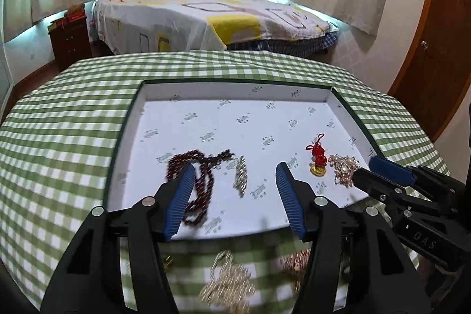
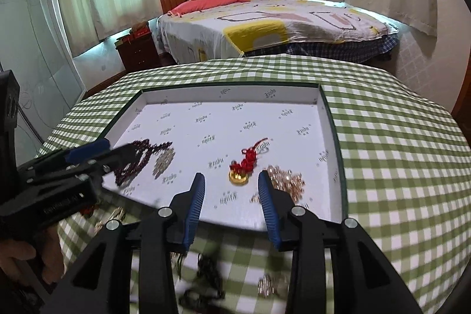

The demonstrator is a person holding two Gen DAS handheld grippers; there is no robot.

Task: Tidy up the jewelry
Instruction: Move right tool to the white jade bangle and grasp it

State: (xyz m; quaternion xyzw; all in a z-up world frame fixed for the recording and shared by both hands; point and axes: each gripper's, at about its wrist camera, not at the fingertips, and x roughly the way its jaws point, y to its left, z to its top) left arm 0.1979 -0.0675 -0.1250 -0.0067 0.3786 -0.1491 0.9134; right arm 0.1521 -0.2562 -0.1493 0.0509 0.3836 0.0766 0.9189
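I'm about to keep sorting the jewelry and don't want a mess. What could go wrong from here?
1. The dark beads and silver chain lie touching in the tray; they may tangle.
2. The gold chain sits beside the red charm; new pieces could snag either.
3. Loose pieces on the cloth lie under the open left gripper, blurred, so easy to mis-grab.
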